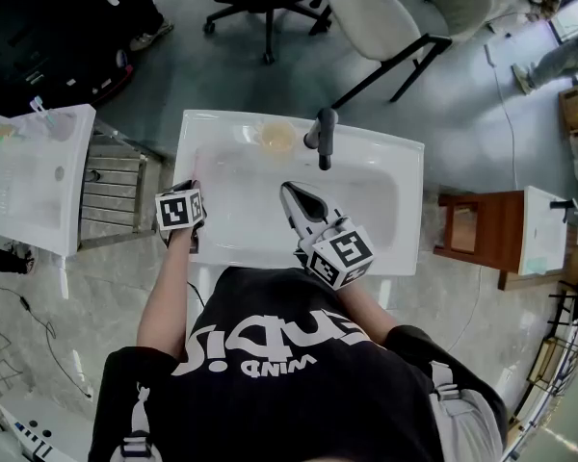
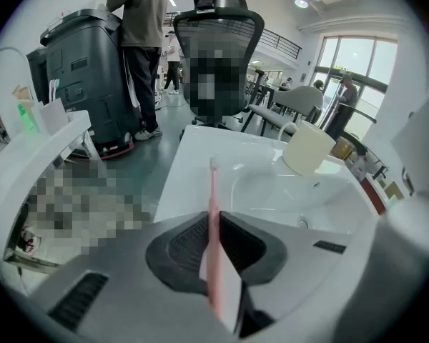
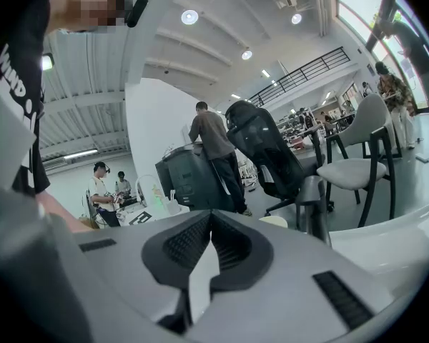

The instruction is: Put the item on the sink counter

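Observation:
A pink toothbrush (image 2: 213, 213) stands on edge between the jaws of my left gripper (image 2: 213, 219), which is shut on it. Its head (image 2: 214, 165) points out over the white sink counter (image 2: 193, 156). In the head view the left gripper (image 1: 190, 185) hovers at the left rim of the sink counter (image 1: 204, 129). My right gripper (image 1: 290, 190) is over the basin, tilted upward, with its jaws shut on nothing (image 3: 211, 215). A cream cup (image 1: 276, 137) (image 2: 309, 147) stands on the back ledge beside the dark faucet (image 1: 324, 135) (image 3: 312, 204).
A second white sink unit (image 1: 29, 176) and a metal rack (image 1: 116, 186) stand to the left. A wooden stool (image 1: 472, 229) is on the right. Behind the sink are chairs (image 1: 405, 8). People stand by a dark machine (image 2: 86, 70).

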Demonstrator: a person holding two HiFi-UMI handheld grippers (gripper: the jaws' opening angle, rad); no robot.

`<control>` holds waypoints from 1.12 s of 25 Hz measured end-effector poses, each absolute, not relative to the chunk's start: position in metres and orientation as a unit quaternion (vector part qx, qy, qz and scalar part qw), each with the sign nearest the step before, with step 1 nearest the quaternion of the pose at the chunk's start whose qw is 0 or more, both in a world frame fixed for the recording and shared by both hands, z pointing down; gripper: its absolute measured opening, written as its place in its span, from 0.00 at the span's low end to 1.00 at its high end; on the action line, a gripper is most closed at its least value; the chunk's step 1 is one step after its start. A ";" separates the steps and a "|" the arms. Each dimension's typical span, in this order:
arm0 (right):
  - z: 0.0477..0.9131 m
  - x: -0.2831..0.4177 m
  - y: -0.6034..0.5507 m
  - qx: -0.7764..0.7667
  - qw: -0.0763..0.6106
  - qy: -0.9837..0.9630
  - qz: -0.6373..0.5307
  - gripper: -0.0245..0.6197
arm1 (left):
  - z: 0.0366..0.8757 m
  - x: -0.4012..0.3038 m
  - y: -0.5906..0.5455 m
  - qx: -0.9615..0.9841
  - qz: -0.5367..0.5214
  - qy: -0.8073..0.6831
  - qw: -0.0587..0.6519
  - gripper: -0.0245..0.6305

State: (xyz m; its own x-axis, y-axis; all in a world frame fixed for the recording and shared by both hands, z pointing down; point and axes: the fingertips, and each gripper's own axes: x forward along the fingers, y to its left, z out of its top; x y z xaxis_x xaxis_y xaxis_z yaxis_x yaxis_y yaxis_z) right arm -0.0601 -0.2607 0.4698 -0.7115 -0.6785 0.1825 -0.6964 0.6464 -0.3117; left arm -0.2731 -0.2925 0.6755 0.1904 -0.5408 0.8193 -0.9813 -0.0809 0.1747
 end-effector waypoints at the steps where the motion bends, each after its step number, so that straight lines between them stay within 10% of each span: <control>1: 0.470 -0.059 -0.261 0.379 0.025 -0.907 0.182 0.07 | 0.676 -0.273 -0.292 0.673 0.294 -0.566 0.375 0.13; 28: 0.476 -0.054 -0.256 0.373 0.029 -0.908 0.187 0.07 | 0.661 -0.283 -0.289 0.669 0.278 -0.592 0.353 0.21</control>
State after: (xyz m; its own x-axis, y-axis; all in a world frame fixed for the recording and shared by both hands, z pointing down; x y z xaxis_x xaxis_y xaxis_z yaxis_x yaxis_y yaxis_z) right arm -0.0539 -0.2563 0.4761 -0.7199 -0.6672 0.1913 -0.6886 0.6518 -0.3177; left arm -0.2829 -0.2887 0.6613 0.1443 -0.5960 0.7899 -0.9885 -0.0500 0.1429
